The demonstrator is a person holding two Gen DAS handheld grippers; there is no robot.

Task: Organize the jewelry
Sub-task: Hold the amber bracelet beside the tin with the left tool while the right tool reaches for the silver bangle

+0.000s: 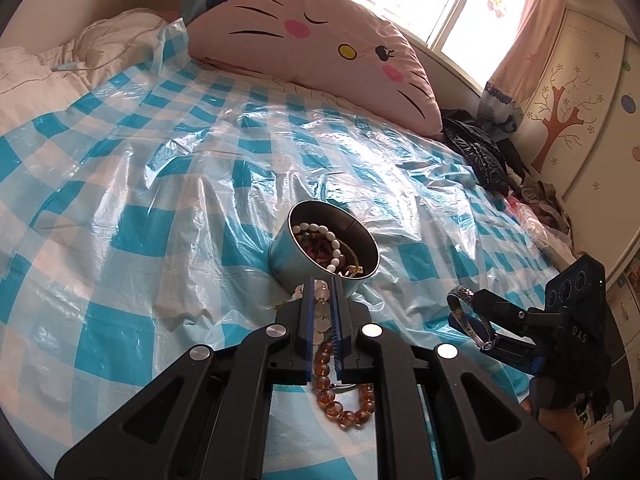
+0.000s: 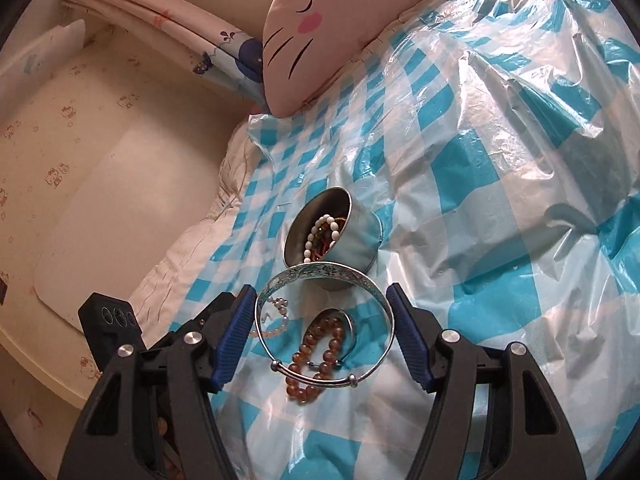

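While right gripper [image 2: 324,336] clamps silver bangle [image 2: 320,320], left gripper [image 1: 322,312] seems clenched on pale beads [image 1: 322,322]; approach tin [image 2: 332,240] w/ level wrist.

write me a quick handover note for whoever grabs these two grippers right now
Left gripper: jaws shut on a pale bead bracelet, near the tin's rim.
Right gripper: jaws clamped across a silver bangle, held above the checked plastic sheet.
Round tin: tilted on the sheet, already holding a white bead bracelet and other pieces.
Still loose on the sheet: amber bead bracelet, with a small silver ring-shaped piece beside it.
Left to do: drop both held pieces into the tin, then collect the loose ones.
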